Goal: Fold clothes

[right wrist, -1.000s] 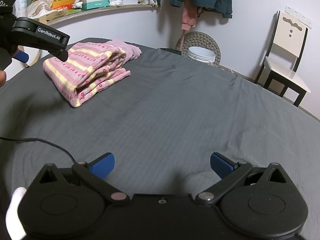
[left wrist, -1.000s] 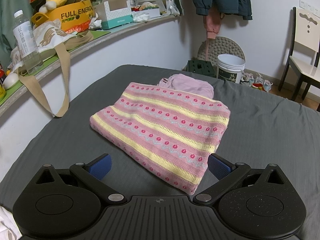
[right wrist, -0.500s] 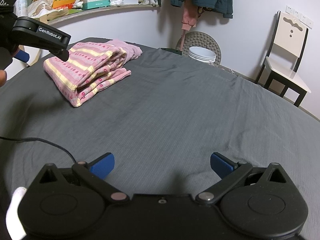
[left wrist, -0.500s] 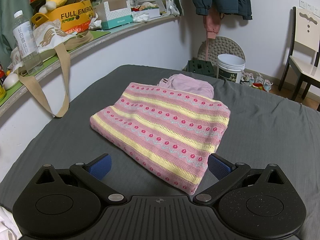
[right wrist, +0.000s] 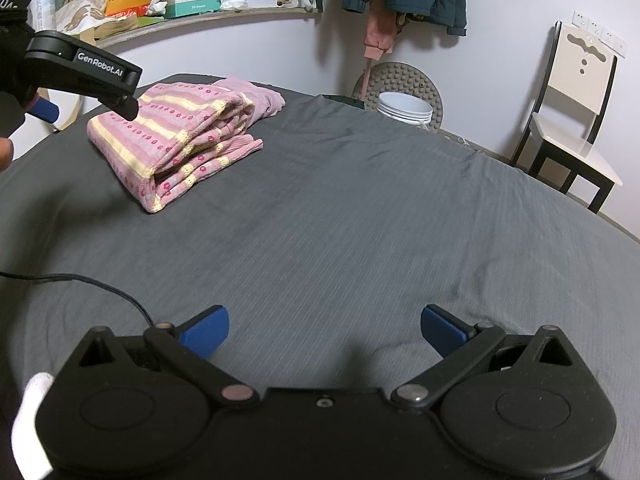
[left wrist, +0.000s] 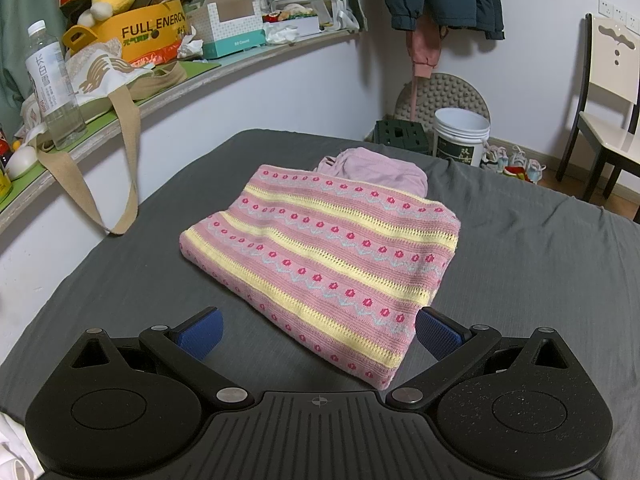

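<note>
Folded striped sweater (left wrist: 320, 256) on grey bed (left wrist: 520, 264), left gripper (left wrist: 318, 332) just before it, right gripper (right wrist: 324, 330) well apart, both jaws wide, empty, pink garment (left wrist: 380, 168) perhaps beneath.

The folded sweater (left wrist: 320, 264) lies on the bed (left wrist: 520, 280) at mid-frame, a second garment (left wrist: 380, 168) just behind it. The left tool (left wrist: 318, 334) sits at lower centre before the sweater. The shelf (left wrist: 168, 88) runs upper left; bucket (left wrist: 460, 136) and chair (left wrist: 604, 120) stand upper right.

Bed w/ dark grey sheet (right wrist: 360, 220): folded pink-yellow striped knit (left wrist: 320, 256) on far-left part, atop plain pink garment (left wrist: 380, 168); black cable (right wrist: 100, 284) near edge.
</note>
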The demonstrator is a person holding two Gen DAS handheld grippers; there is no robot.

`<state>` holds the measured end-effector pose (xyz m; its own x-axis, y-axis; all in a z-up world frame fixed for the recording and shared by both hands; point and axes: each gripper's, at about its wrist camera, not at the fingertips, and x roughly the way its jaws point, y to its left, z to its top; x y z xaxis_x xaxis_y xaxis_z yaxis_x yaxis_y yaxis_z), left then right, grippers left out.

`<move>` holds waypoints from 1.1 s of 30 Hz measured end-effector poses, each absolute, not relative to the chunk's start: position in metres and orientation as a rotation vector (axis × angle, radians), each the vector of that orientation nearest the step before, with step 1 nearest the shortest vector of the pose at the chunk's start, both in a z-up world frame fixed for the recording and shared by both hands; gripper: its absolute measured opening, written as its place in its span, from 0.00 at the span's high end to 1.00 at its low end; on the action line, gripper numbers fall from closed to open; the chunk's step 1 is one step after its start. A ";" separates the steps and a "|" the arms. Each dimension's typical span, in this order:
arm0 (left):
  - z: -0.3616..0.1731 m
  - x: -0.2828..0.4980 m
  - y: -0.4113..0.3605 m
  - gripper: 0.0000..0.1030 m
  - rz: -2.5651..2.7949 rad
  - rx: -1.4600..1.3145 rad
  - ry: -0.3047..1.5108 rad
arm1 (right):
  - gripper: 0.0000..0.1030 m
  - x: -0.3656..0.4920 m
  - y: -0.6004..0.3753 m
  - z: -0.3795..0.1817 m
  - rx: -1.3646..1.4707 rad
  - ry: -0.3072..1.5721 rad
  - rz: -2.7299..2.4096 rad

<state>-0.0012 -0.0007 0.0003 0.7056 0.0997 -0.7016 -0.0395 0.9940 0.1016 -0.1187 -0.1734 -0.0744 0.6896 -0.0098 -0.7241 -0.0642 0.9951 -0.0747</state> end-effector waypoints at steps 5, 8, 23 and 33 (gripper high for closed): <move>0.002 -0.001 -0.001 0.00 0.079 0.086 0.775 | 0.00 -0.118 -0.175 -0.074 -0.077 0.813 0.030; 0.004 -0.003 -0.004 0.00 0.083 0.113 0.753 | 0.00 -0.118 -0.178 -0.072 -0.064 0.815 0.026; 0.148 -0.058 -0.022 0.00 0.033 0.138 0.349 | 0.00 -0.118 -0.211 -0.064 0.138 0.799 0.071; 0.299 -0.193 -0.007 0.00 -0.021 0.148 0.035 | 0.00 -0.141 -0.247 -0.041 0.394 0.634 0.114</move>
<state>-0.1934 -0.0074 0.2985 0.9992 -0.0188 -0.0366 0.0239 0.9889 0.1469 -0.1413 -0.2475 -0.0410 0.8024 0.2225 -0.5537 0.0156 0.9197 0.3922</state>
